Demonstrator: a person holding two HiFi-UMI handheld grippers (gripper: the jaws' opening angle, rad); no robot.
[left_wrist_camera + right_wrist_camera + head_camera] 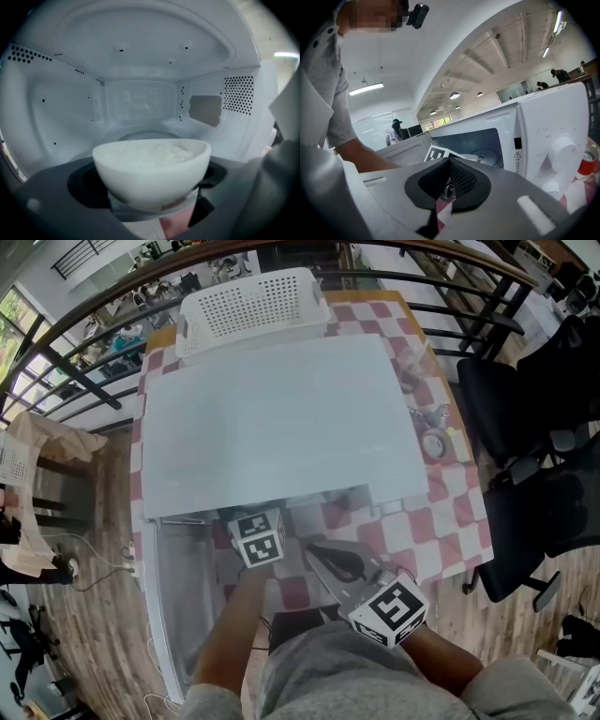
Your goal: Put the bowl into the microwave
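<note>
Left gripper view: a glossy white round bowl (151,171), heaped with white rice, is clamped in the left gripper (152,209). The jaws close low on the bowl, and their tips are hidden beneath it. The bowl is at the mouth of the boxy white microwave oven (61,117), whose cavity stands open. The round glass turntable (147,135) lies just behind the bowl at 12 o'clock. Whether the bowl touches the cavity floor cannot be told.

In the head view the microwave's flat top covers both bowl and left jaws. Only the left gripper's black-and-white marker cube (258,537) shows at the front edge. The opened door (173,596) is at 7 o'clock, pale and hard to make out.

The right gripper (323,557) is at 5 o'clock from the cube, over the red-and-white chequered tablecloth (450,502). In its own view its jaws are pressed together with nothing between them. Beyond them, at 2 o'clock, is the microwave's round white dial (562,150).

A white perforated plastic basket (248,306) stands behind the oven at 12 o'clock. Black office chairs (525,427) at 3 o'clock are cut off by the frame.
</note>
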